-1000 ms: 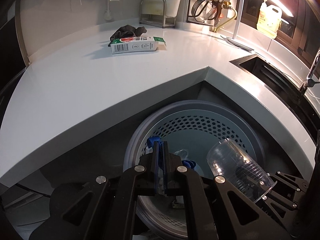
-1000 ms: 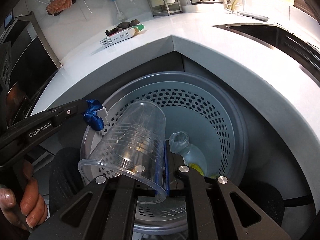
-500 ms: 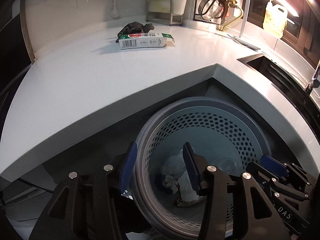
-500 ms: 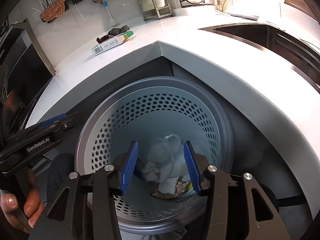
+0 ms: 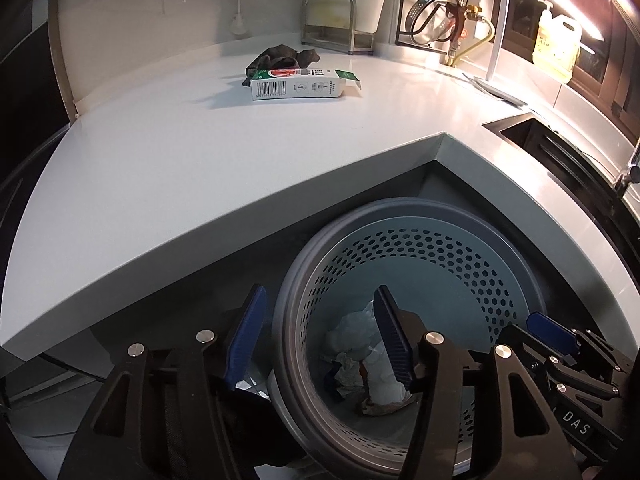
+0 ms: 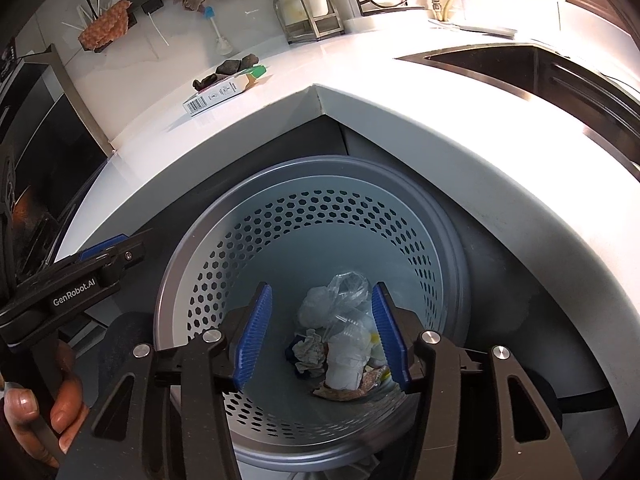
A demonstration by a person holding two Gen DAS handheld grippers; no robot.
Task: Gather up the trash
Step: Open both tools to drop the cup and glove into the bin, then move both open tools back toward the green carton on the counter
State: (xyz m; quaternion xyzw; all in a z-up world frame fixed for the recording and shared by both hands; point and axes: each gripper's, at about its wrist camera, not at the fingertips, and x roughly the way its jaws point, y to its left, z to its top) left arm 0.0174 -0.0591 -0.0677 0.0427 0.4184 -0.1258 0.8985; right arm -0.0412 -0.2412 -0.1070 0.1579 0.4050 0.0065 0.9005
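A grey perforated trash bin (image 5: pixel 420 216) (image 6: pixel 320 172) stands on the floor under the counter corner. Crumpled paper, clear plastic and wrappers (image 5: pixel 360 344) (image 6: pixel 340 340) lie at its bottom. My left gripper (image 5: pixel 320 336) is open and empty over the bin's left rim. My right gripper (image 6: pixel 322 336) is open and empty above the bin's middle; it also shows at the lower right of the left wrist view (image 5: pixel 552 328). A white and green carton (image 5: pixel 298 84) (image 6: pixel 224 90) lies on the white counter (image 5: pixel 200 160) in front of a dark crumpled rag (image 5: pixel 280 56).
A sink (image 5: pixel 560 148) (image 6: pixel 520 68) is set in the counter at the right. A metal rack (image 5: pixel 332 20), hanging utensils and a soap jug (image 5: pixel 558 42) line the back wall. A dark appliance (image 6: pixel 44 136) stands at the left.
Both grippers opened a second ago; the blue scrap and the clear plastic cup they held dropped into the bin. Both grippers have since risen a little.
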